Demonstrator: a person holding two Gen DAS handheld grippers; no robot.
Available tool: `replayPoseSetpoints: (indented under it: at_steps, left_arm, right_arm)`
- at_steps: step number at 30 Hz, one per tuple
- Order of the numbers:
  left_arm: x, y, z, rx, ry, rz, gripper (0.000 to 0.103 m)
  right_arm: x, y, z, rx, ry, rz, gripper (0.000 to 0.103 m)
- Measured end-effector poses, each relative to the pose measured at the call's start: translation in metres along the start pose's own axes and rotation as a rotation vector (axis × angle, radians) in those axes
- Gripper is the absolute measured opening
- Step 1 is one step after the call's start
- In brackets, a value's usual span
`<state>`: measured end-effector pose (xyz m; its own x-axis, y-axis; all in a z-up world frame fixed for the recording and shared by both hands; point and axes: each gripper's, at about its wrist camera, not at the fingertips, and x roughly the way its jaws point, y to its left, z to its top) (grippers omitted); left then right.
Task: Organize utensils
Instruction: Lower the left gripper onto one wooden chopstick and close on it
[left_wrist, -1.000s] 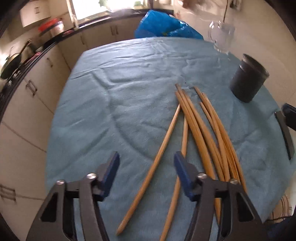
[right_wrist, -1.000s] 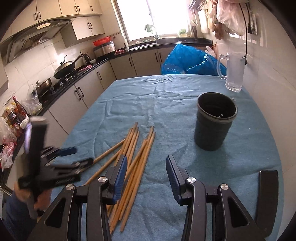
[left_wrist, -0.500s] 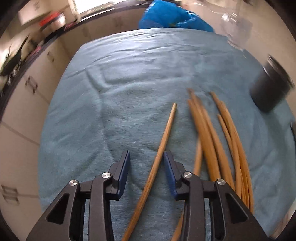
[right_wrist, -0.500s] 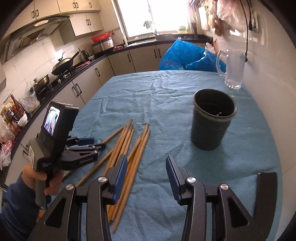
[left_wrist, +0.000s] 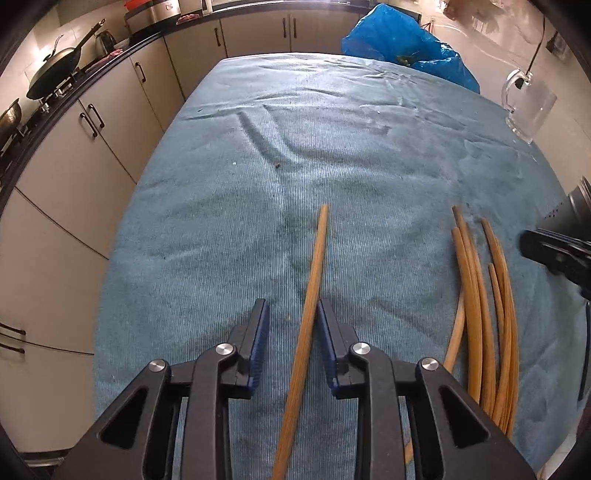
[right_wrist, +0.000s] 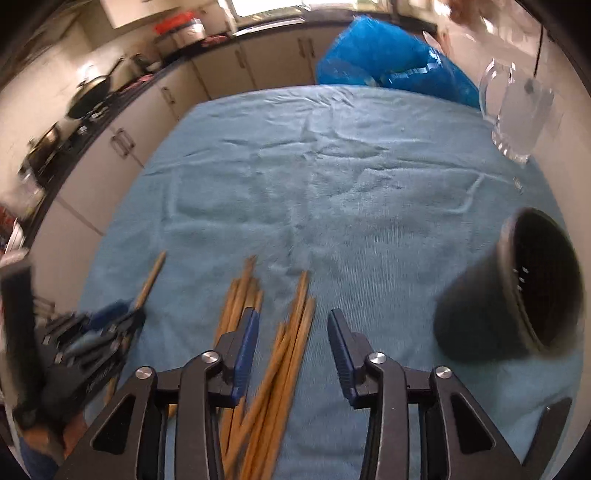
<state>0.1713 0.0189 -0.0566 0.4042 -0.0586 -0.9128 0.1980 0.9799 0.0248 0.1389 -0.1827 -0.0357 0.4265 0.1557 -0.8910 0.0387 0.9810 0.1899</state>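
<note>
Wooden chopsticks lie on a blue cloth-covered table (left_wrist: 332, 155). In the left wrist view one single chopstick (left_wrist: 314, 273) runs between the jaws of my left gripper (left_wrist: 291, 314), close against the right finger; the jaws are narrowed but not closed on it. A bundle of several chopsticks (left_wrist: 484, 314) lies to the right. In the right wrist view my right gripper (right_wrist: 291, 325) is open, low over the bundle (right_wrist: 284, 339), with sticks between its jaws. A black utensil holder (right_wrist: 517, 295) stands to the right. The left gripper (right_wrist: 96, 325) shows at the left.
A clear glass mug (right_wrist: 517, 110) stands at the table's far right, and a blue plastic bag (right_wrist: 388, 70) lies at the far edge. Kitchen cabinets and a stove with a pan (left_wrist: 55, 77) run along the left. The black holder's edge (left_wrist: 576, 210) shows at right.
My left gripper has moved forward over the single chopstick and its jaws have narrowed around it. My right gripper has dropped and moved left over the bundle, with the holder now to its right.
</note>
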Motion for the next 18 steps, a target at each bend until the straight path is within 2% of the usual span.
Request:
replayPoseSetpoints:
  at_steps: [5, 10, 12, 13, 15, 16, 18]
  left_arm:
    - [0.006, 0.000, 0.015, 0.010, 0.010, -0.001, 0.028]
    - [0.015, -0.004, 0.033, 0.022, 0.019, -0.004, 0.027]
    - [0.016, -0.006, 0.037, 0.025, 0.017, -0.002, 0.021]
    - [0.016, -0.007, 0.039, 0.028, 0.016, -0.006, 0.014]
    - [0.016, -0.009, 0.040, 0.024, 0.019, -0.005, 0.007]
    - [0.015, -0.010, 0.039, 0.028, 0.016, -0.004, 0.006]
    - [0.015, -0.010, 0.040, 0.028, 0.010, -0.015, 0.006]
  right_arm:
    - [0.023, 0.000, 0.014, -0.012, 0.046, -0.027, 0.034]
    - [0.040, 0.001, 0.020, -0.030, 0.080, -0.061, 0.031]
    - [0.040, 0.002, 0.020, -0.047, 0.075, -0.065, 0.029]
    - [0.040, 0.004, 0.021, -0.060, 0.076, -0.068, 0.027]
    - [0.042, 0.008, 0.020, -0.097, 0.078, -0.083, 0.013]
    - [0.043, 0.010, 0.021, -0.103, 0.079, -0.080, 0.010]
    - [0.040, 0.008, 0.020, -0.099, 0.075, -0.050, 0.009]
